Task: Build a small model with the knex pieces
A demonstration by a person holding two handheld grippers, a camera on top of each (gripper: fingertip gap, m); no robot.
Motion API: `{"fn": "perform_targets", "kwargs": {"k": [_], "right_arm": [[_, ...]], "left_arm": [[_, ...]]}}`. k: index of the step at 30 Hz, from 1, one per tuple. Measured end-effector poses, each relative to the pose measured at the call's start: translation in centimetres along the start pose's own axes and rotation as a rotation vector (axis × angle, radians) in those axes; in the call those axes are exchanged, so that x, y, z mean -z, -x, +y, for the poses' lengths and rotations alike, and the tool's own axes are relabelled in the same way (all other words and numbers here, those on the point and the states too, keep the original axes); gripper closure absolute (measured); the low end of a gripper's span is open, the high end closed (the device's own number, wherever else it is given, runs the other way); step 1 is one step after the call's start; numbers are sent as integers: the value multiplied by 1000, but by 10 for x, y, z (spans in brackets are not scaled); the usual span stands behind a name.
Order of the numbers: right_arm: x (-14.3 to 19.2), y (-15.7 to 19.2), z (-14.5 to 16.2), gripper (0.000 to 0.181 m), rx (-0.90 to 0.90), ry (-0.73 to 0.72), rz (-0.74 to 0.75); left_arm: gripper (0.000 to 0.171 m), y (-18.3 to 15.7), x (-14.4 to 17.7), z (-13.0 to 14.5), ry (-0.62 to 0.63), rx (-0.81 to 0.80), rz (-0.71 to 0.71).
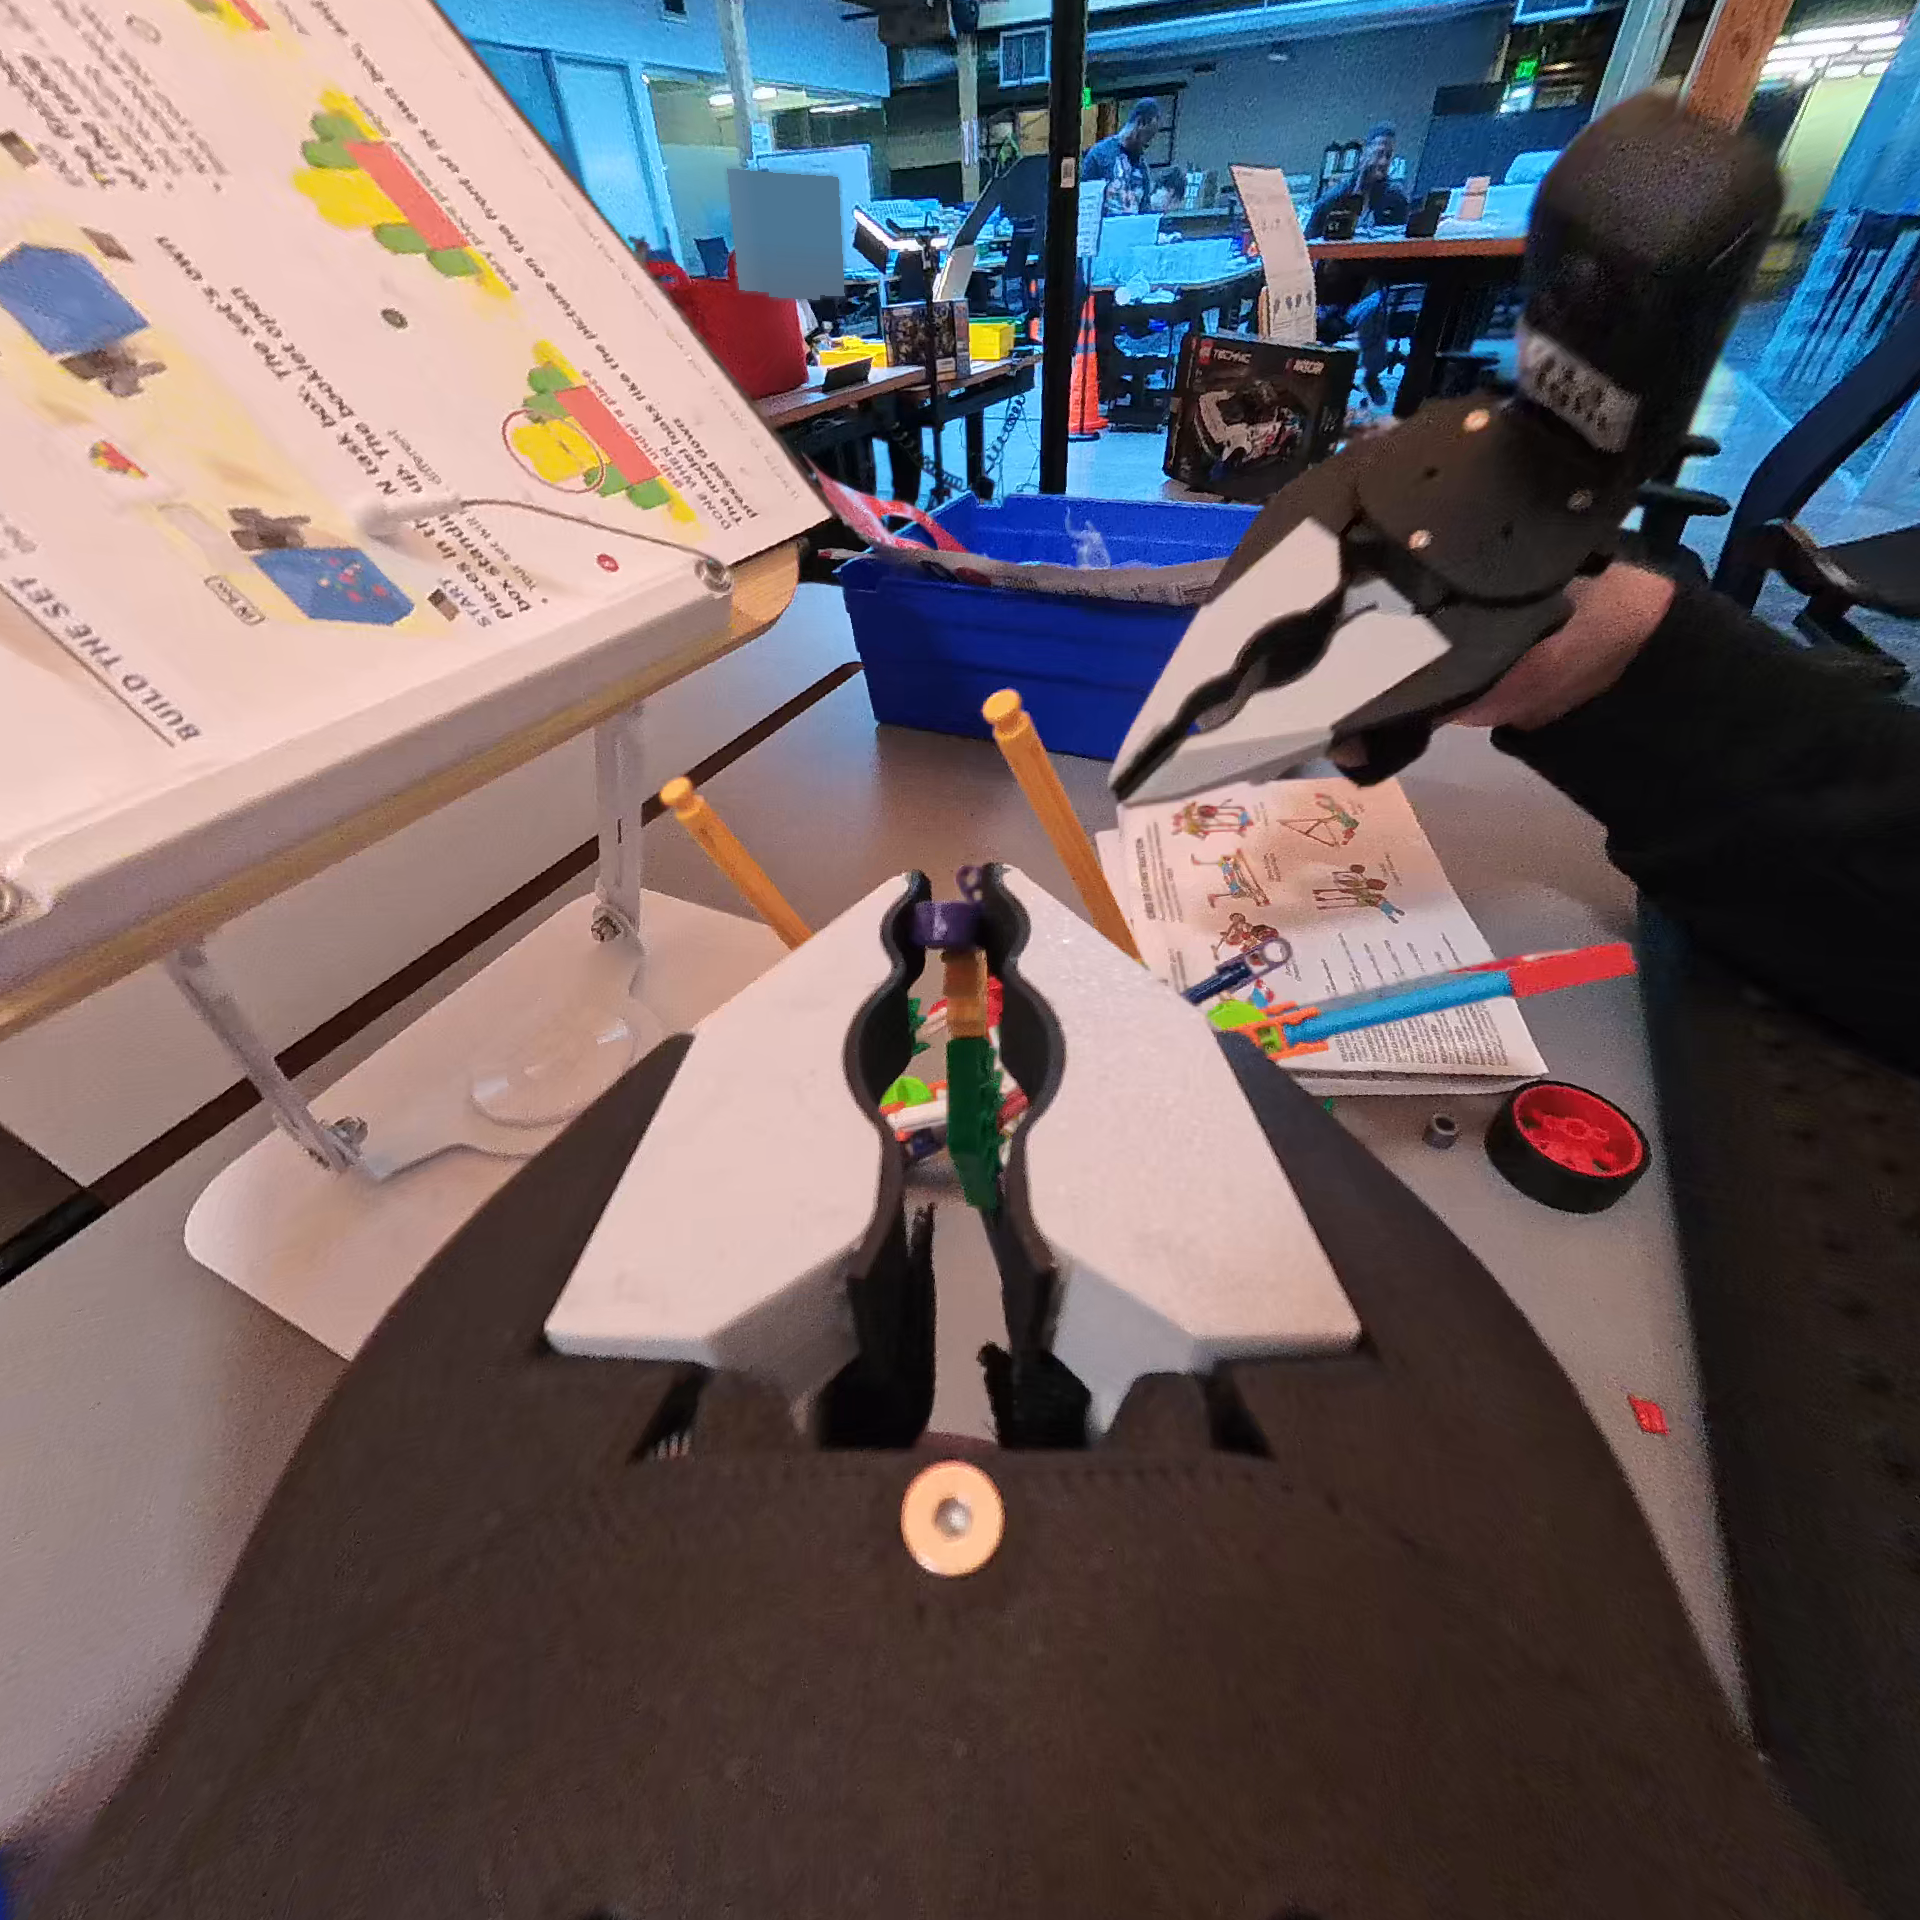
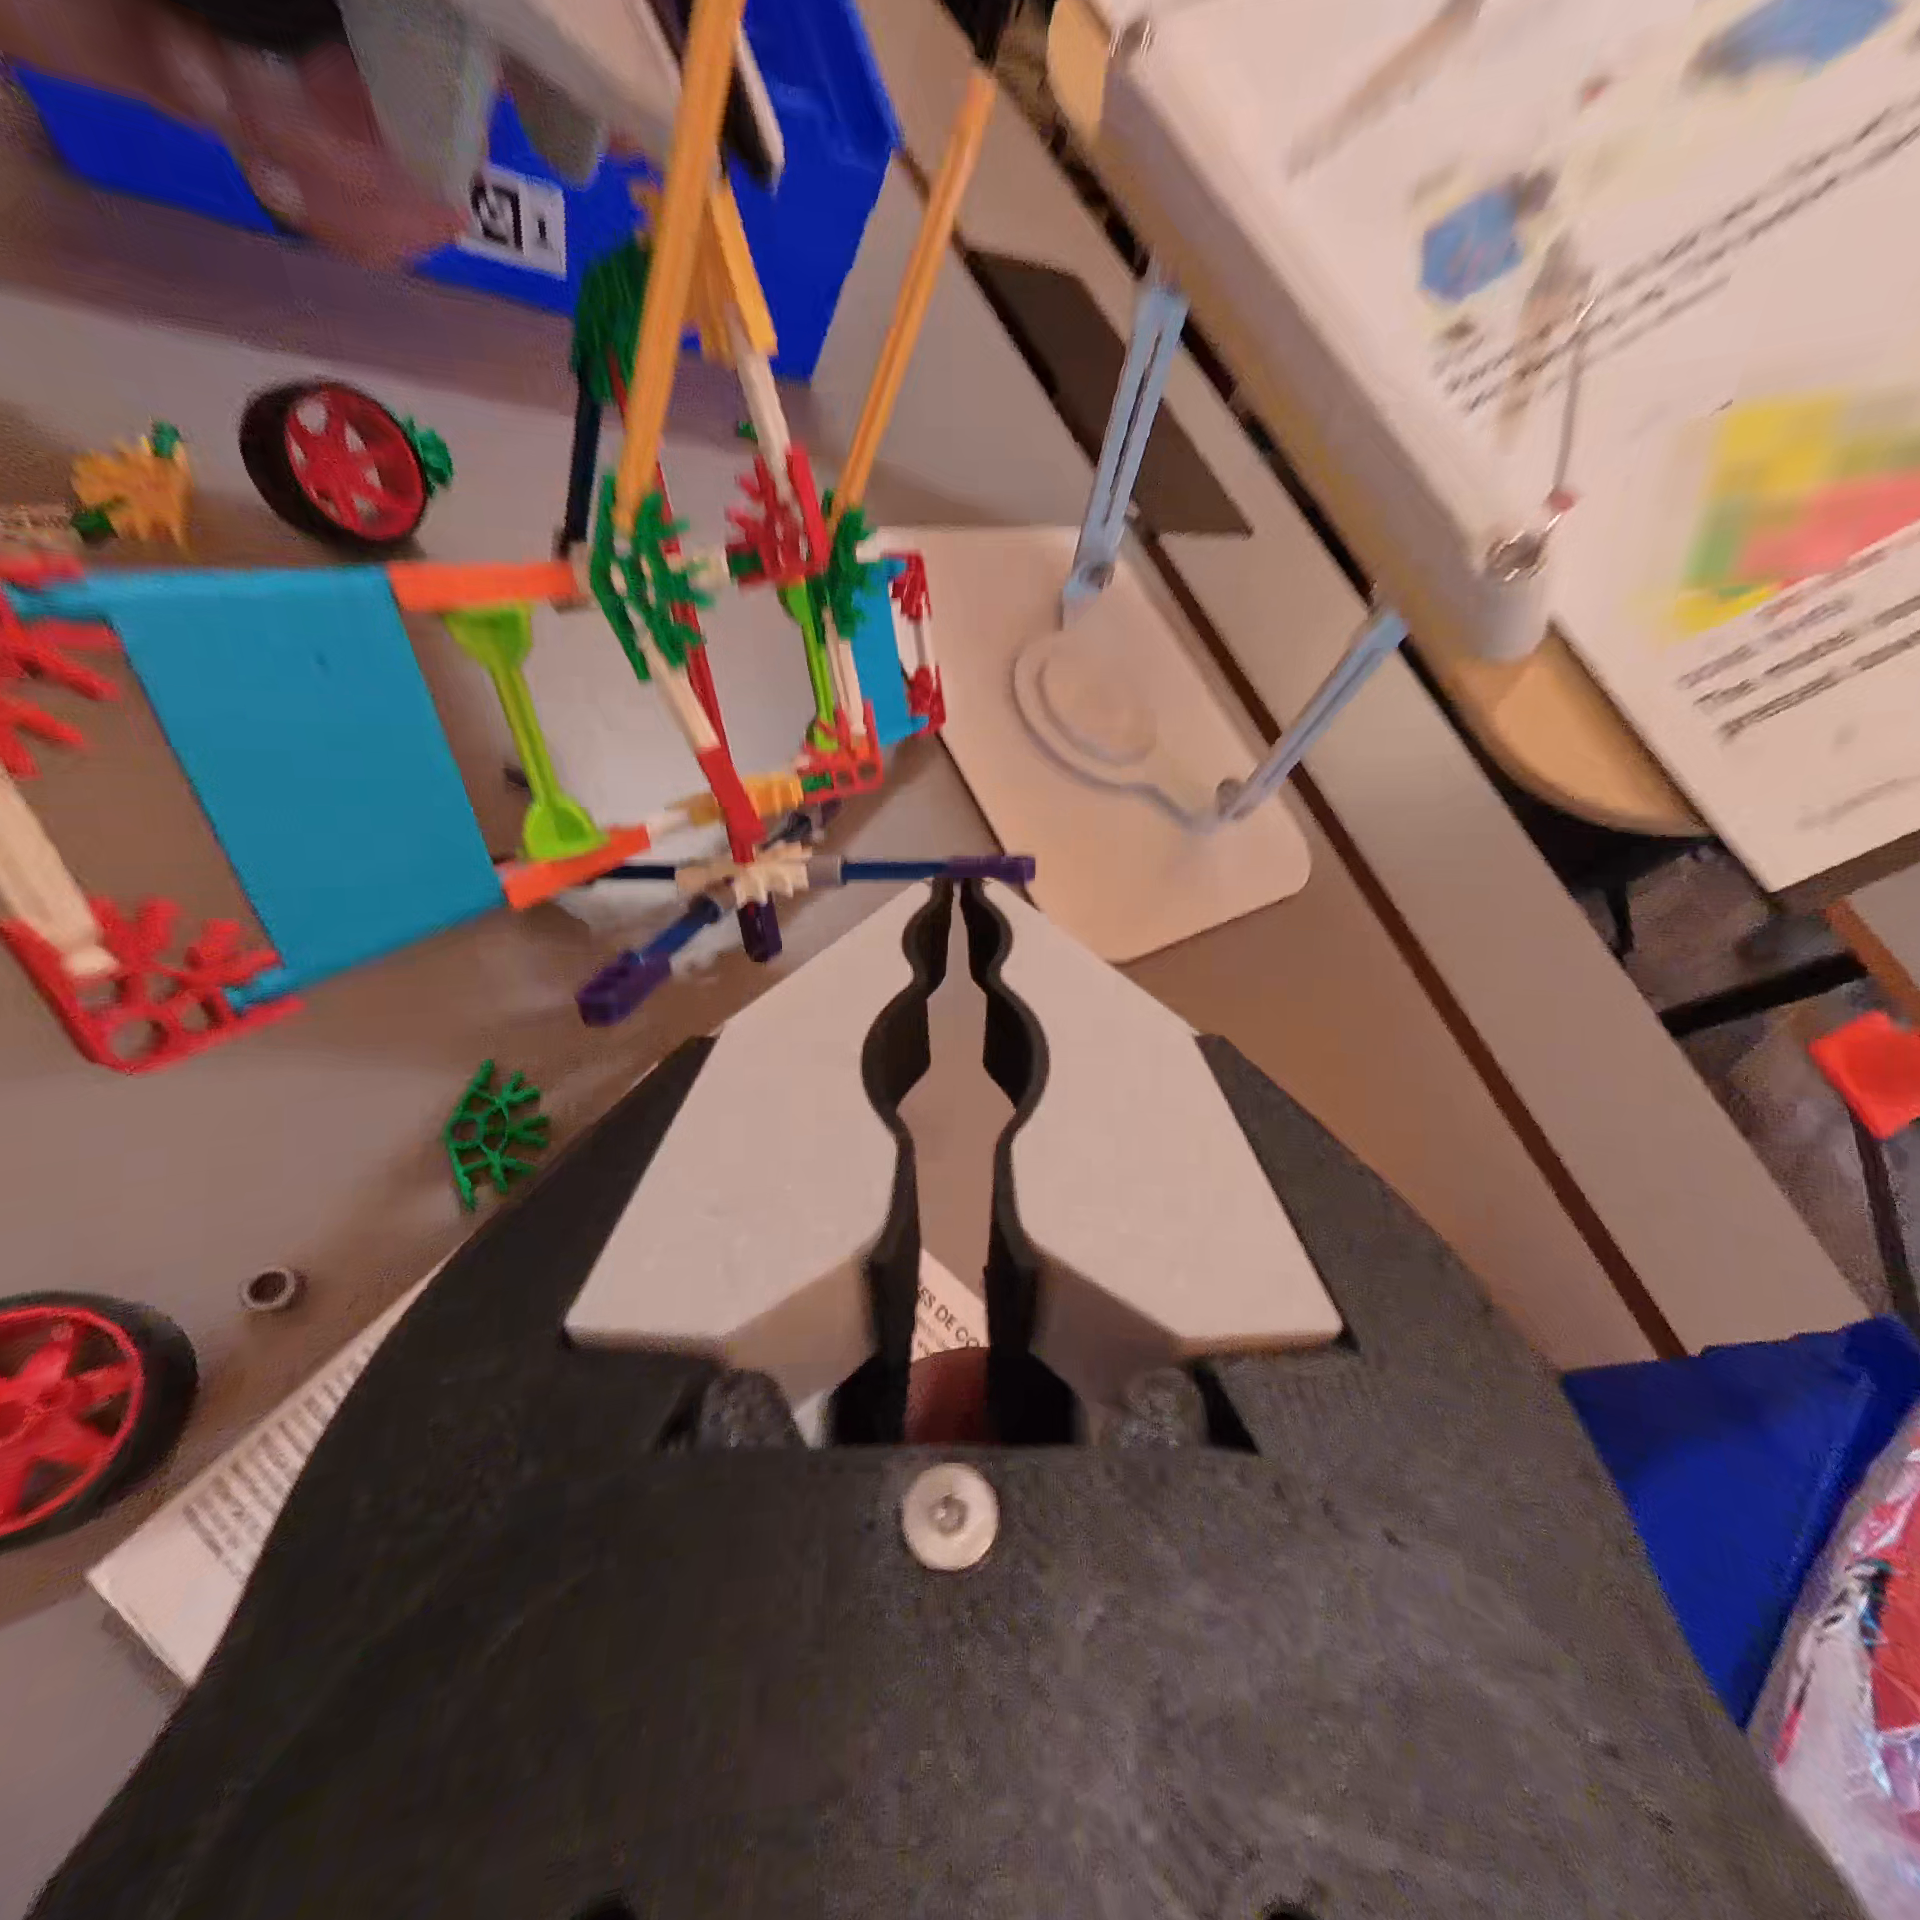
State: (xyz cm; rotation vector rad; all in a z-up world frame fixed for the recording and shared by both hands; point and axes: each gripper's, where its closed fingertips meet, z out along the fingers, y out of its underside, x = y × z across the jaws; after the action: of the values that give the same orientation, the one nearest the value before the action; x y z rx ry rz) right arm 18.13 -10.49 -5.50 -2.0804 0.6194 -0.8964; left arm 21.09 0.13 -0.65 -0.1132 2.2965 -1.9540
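Observation:
My left gripper (image 1: 951, 904) is shut on a purple connector (image 1: 942, 922) that tops a tan rod and a green piece of a rod-and-connector model. Two yellow rods (image 1: 1049, 810) of the model stick up past my fingers. In the right wrist view the model (image 2: 727, 644) stands over the table, with the blurred left gripper (image 2: 436, 114) at its top. My right gripper (image 2: 956, 891) is shut, its tips just below a purple connector (image 2: 992, 868) on a dark blue rod. The left wrist view shows the right gripper (image 1: 1132, 779) in the air above a booklet, nothing between its tips.
An instruction board on a white stand (image 1: 312, 416) leans over the left. A blue bin (image 1: 997, 644) stands behind. A booklet (image 1: 1340, 914), a blue-and-red rod (image 1: 1455, 992) and black wheels with red hubs (image 1: 1569, 1143) (image 2: 338, 462) lie around. A loose green connector (image 2: 494, 1127) lies near.

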Motion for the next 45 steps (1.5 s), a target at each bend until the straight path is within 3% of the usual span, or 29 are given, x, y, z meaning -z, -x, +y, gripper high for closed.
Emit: {"fn": "perform_targets", "kwargs": {"k": [4,6,12,16,22,27,30,34,39,45], "right_arm": [[2,22,-27,164,20,-121,-85],[-11,35,-22,153,73,-65,-115],[-50,42,12,159,106,114,-112],[-54,40,28,162,42,140,-141],[-47,29,31,157,-9,114,-123],[-39,23,26,158,-37,62,-119],[-44,28,25,156,-36,58,-140],[-55,38,31,155,-25,86,-163],[-61,49,31,155,-17,101,-186],[-67,58,26,162,-24,105,-207]], "left_arm": [[164,-3,-6,-4,-4,-1,-26],[164,-4,-9,-6,-13,8,-30],[163,-10,-27,-12,-17,20,-24],[144,-8,-35,-14,-12,25,-24],[127,2,0,-18,3,56,-64],[129,5,35,18,173,-2,-155],[128,-12,28,57,303,14,-108],[134,-24,12,88,415,-36,-127],[162,-16,3,98,442,-61,-202],[165,-2,3,98,421,7,-253]]}}
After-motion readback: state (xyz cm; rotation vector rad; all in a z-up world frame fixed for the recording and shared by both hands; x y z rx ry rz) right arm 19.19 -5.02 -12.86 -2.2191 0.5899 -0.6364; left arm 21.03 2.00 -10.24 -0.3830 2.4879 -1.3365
